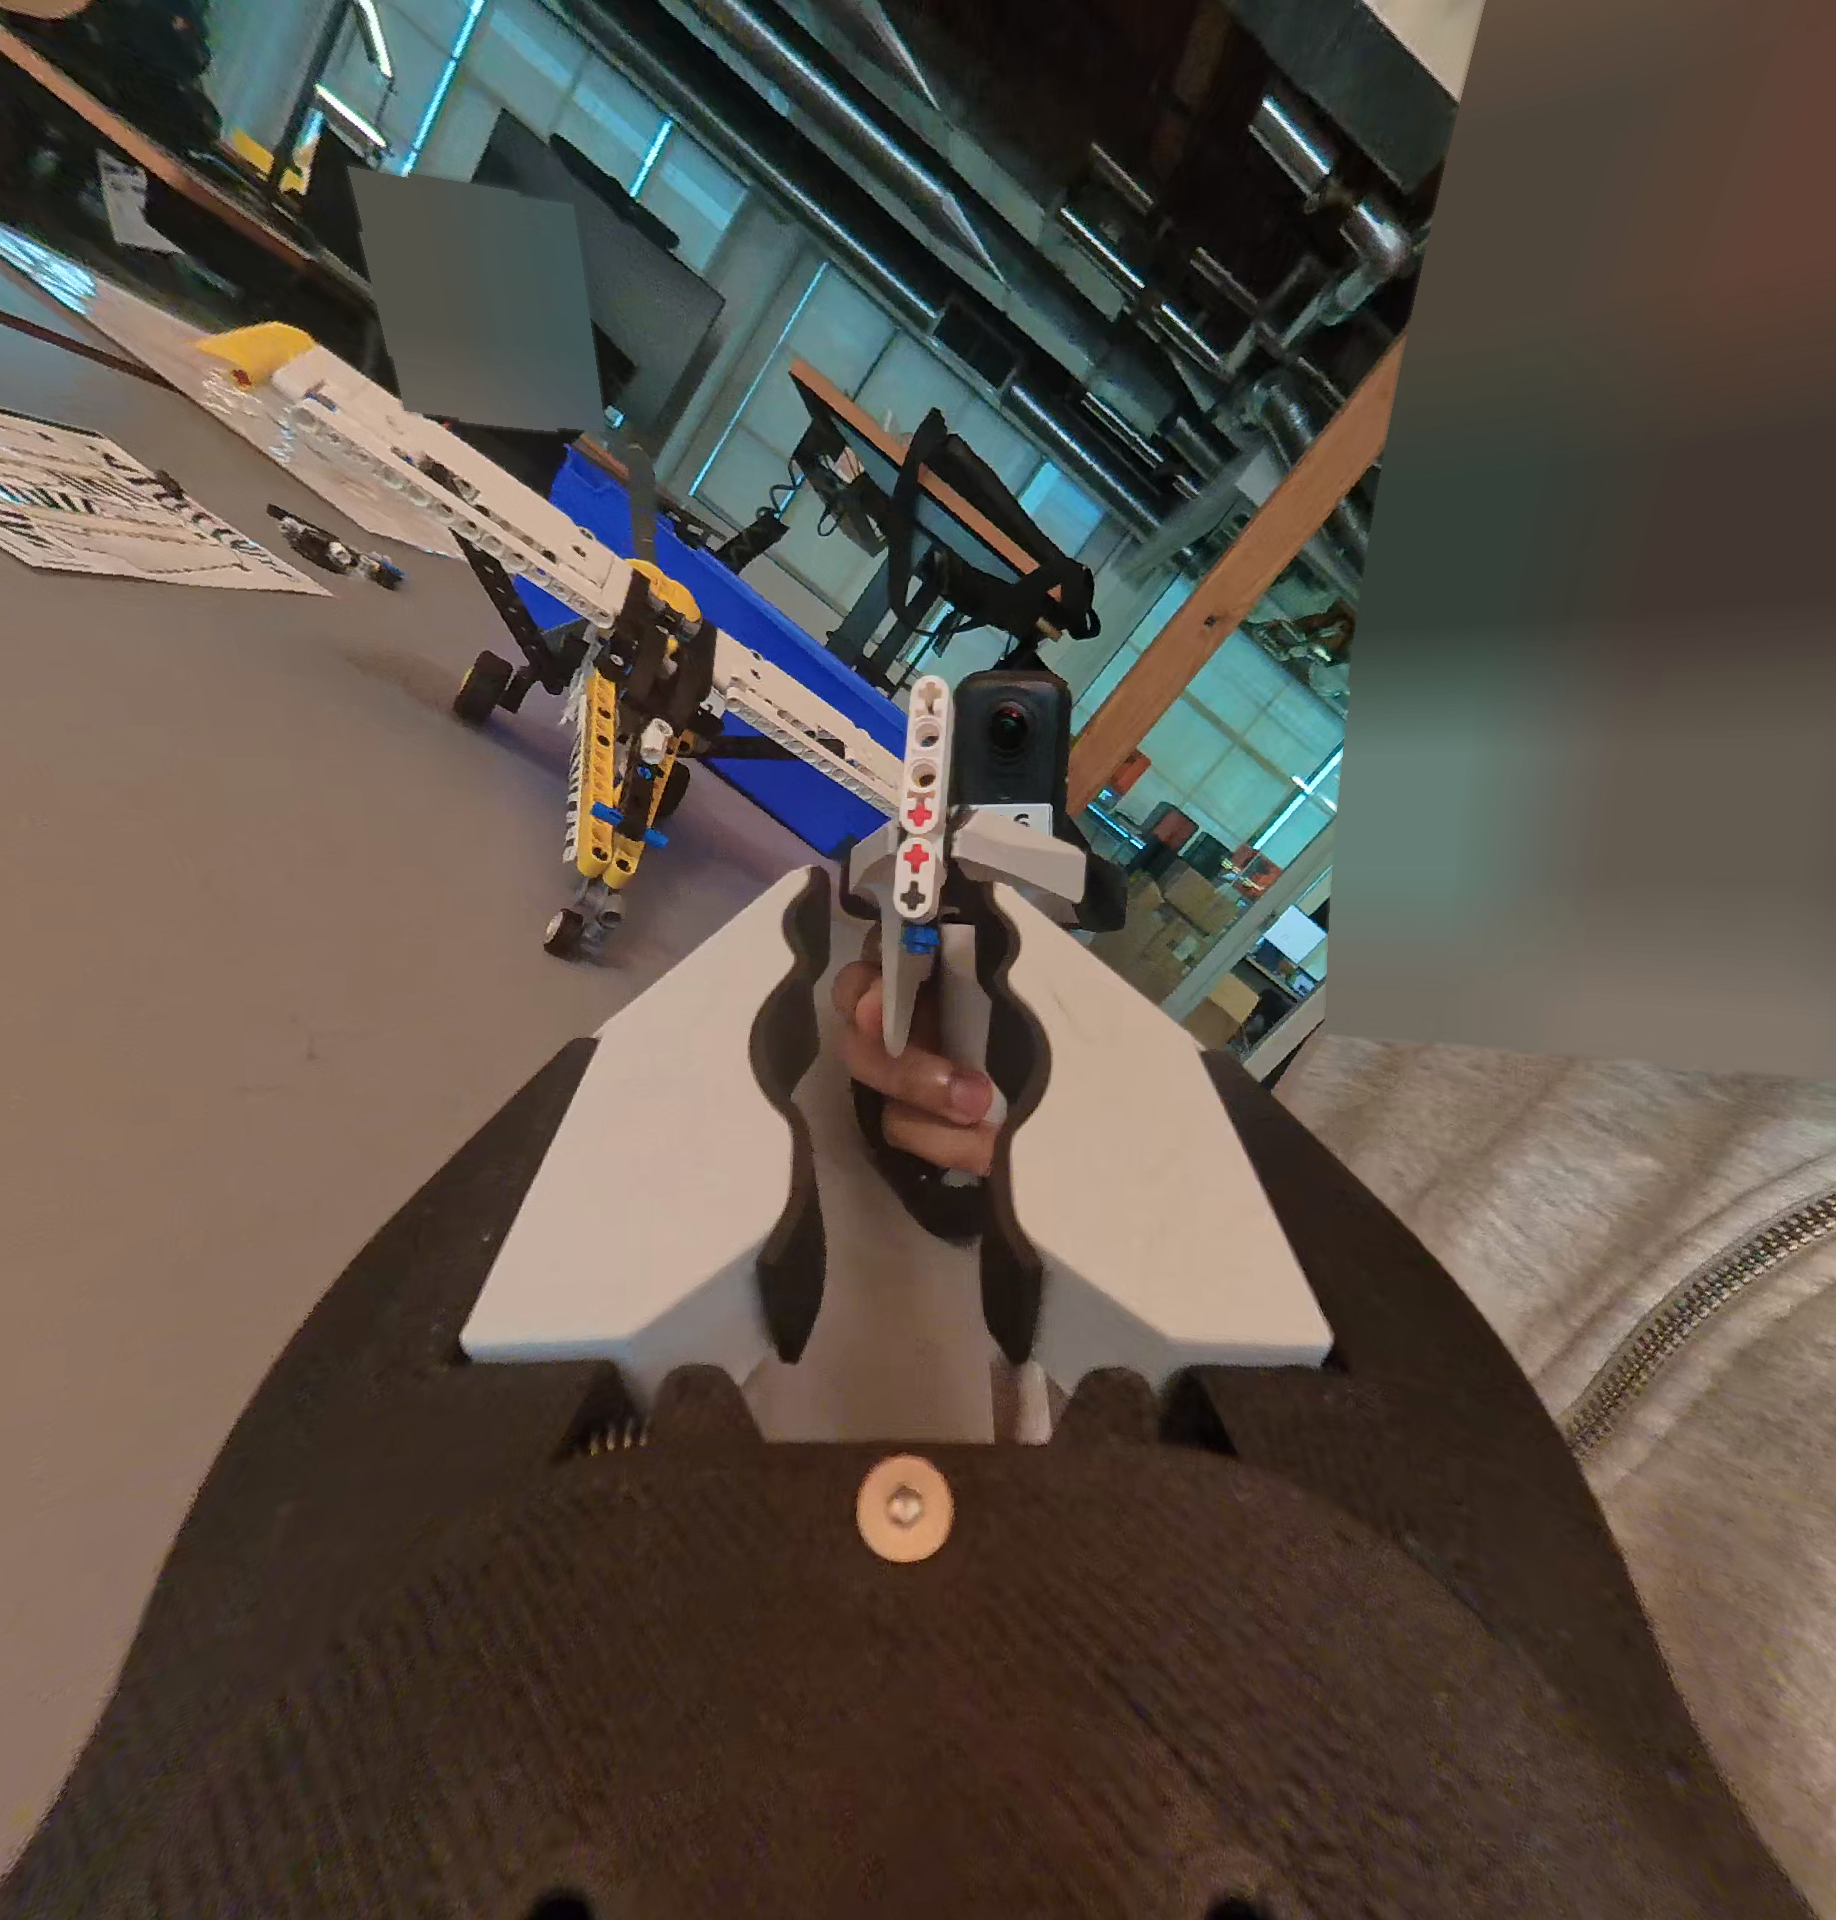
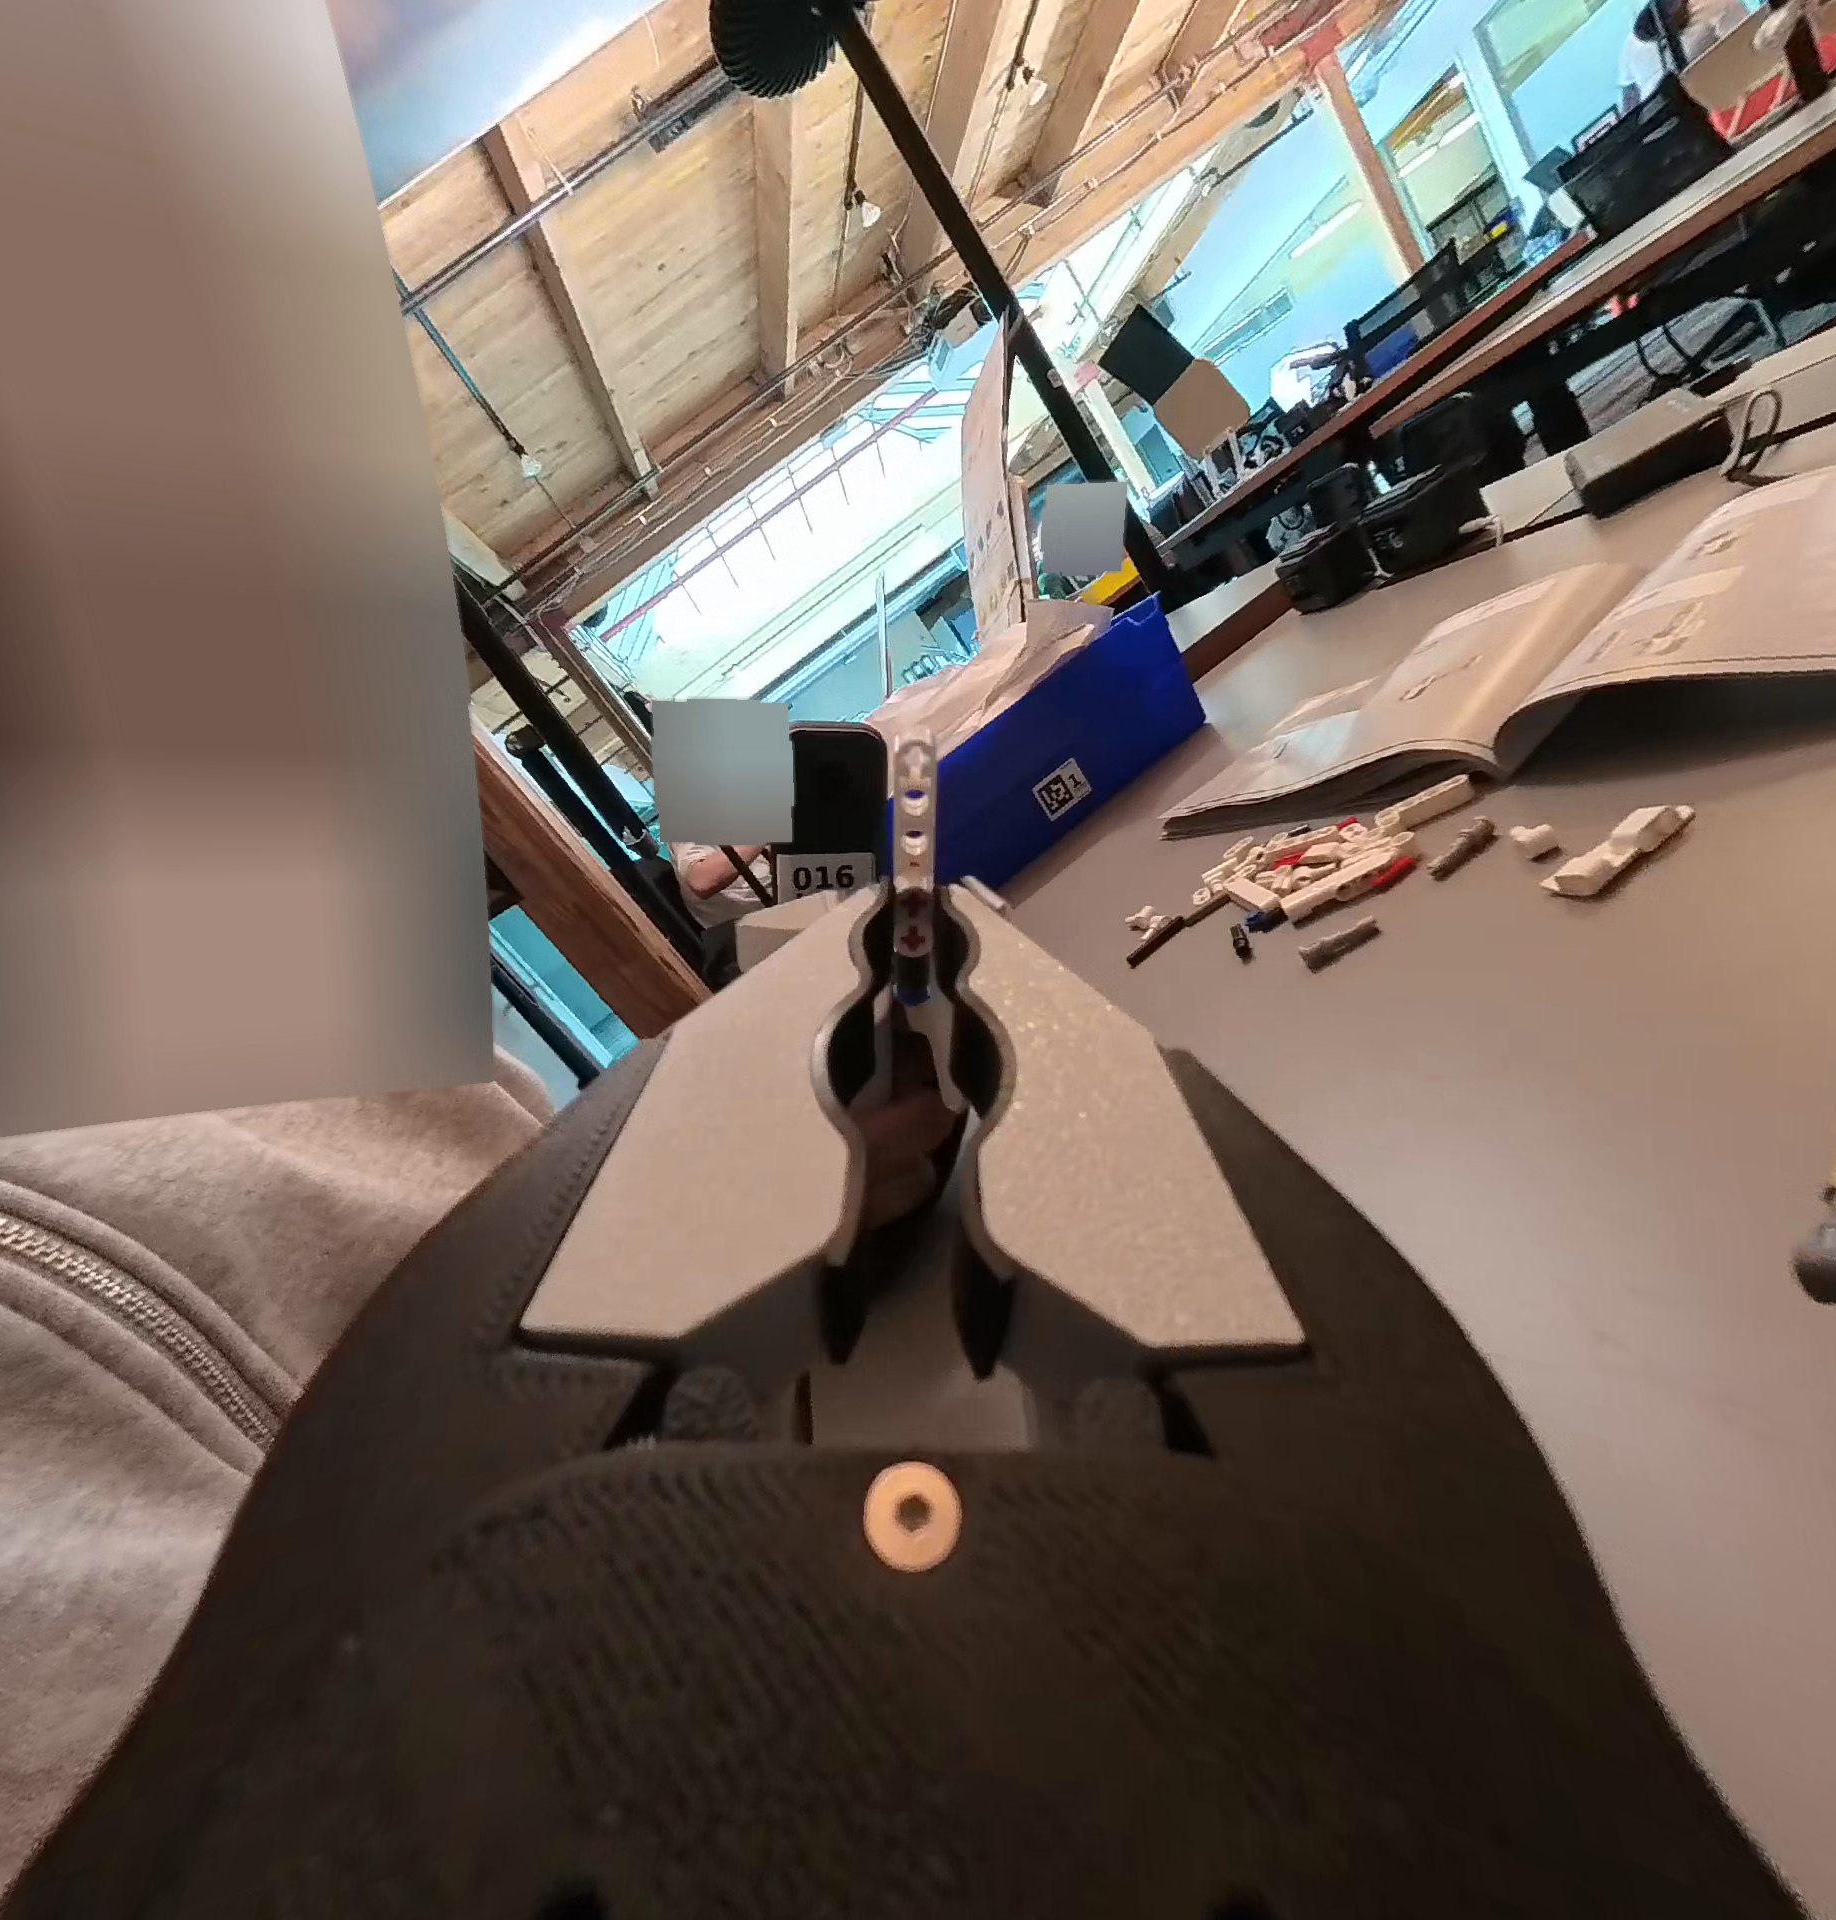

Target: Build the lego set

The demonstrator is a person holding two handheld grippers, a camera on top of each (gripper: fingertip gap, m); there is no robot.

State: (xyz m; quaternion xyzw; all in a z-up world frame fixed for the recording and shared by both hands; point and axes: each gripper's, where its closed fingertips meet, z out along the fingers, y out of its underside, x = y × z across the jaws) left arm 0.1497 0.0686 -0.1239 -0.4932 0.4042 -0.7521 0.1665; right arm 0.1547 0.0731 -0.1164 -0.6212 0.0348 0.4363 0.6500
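Note:
My right gripper (image 2: 914, 912) is shut on a white lego beam (image 2: 914, 821) with red cross pins, held upright in the air. A blue pin and a pale grey pointed piece (image 1: 898, 997) hang from the beam's lower end. My left gripper (image 1: 909, 896) faces the right one with its jaws apart on either side of the beam (image 1: 924, 800). No contact between them shows. The right gripper's camera (image 1: 1009, 727) shows just behind the beam. A half-built plane model (image 1: 623, 717), with a white wing, yellow body and black wheels, stands on the grey table (image 1: 218, 831).
A blue bin (image 2: 1059, 769) stands behind the model. An open instruction booklet (image 2: 1516, 686) and several loose lego pieces (image 2: 1309, 873) lie on the table to the right. Printed sheets (image 1: 93, 509) and small dark parts (image 1: 342, 551) lie far left. The person's grey zipped jacket (image 1: 1620, 1299) is close by. Less than 4 cm separates the two grippers' tips.

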